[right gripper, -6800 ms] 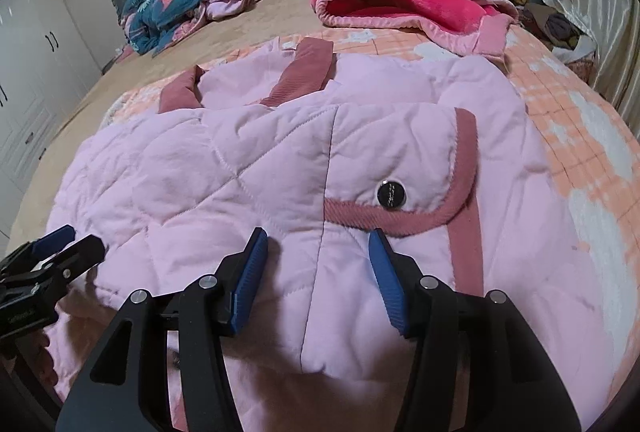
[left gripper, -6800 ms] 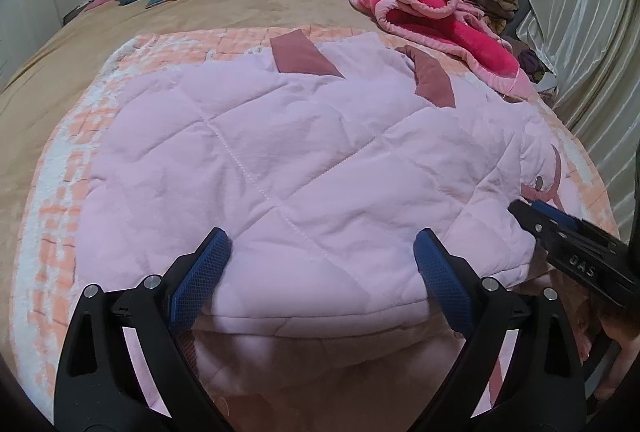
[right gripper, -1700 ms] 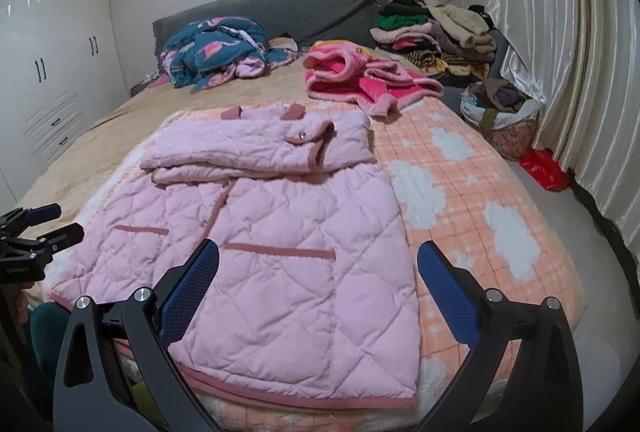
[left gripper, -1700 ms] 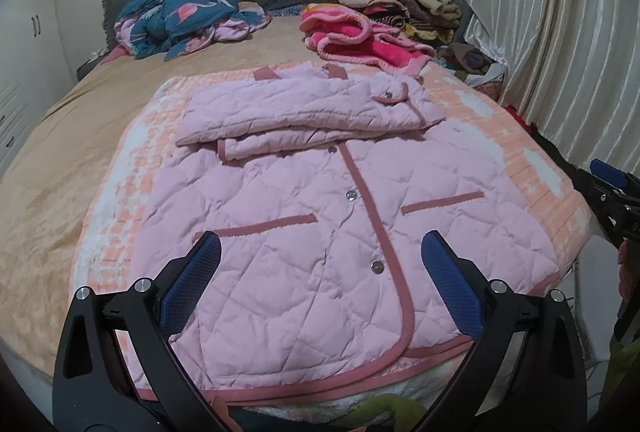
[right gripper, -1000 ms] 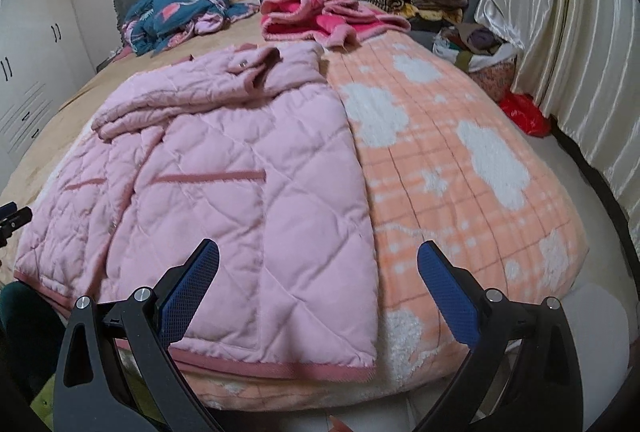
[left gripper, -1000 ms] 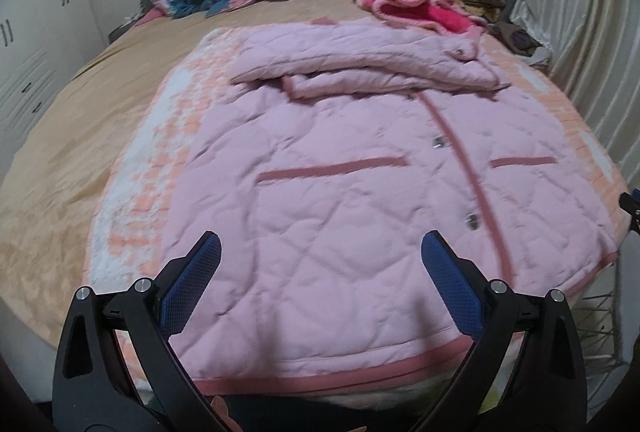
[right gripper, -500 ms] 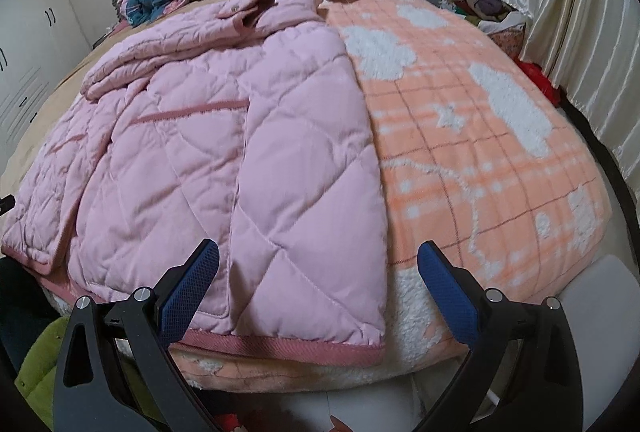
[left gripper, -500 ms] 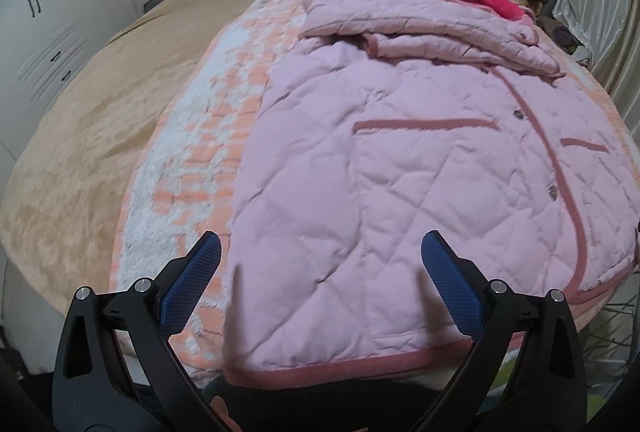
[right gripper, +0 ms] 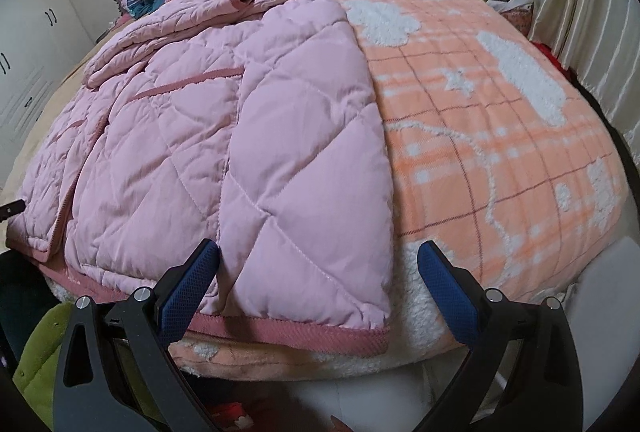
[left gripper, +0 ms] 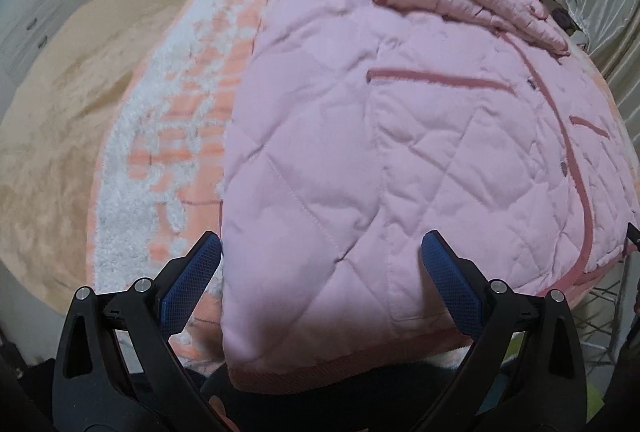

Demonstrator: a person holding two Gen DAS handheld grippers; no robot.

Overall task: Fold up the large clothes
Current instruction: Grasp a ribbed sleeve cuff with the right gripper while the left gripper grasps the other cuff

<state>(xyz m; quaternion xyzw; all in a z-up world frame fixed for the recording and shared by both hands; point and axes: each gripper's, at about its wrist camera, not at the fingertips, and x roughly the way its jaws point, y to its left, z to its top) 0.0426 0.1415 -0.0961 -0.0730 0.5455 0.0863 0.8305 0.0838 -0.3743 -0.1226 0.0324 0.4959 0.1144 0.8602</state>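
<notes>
Left gripper (left gripper: 320, 268) and right gripper (right gripper: 318, 266): both spread wide, clenching nothing, poised at the near hem corners of the pink quilted jacket (left gripper: 400, 152). Jacket laid front-up along the foot edge of the bed, on a fleecy peach-and-white plaid blanket (right gripper: 500, 120); sleeves folded across the chest, body judged unfolded, hem-to-collar fold left to do. Padded, diamond-stitched shell, soft and puffy, rose corduroy-like binding at hem (right gripper: 288, 336), placket and pocket welts, small metal snaps.

no readable text, no labels (anywhere)
</notes>
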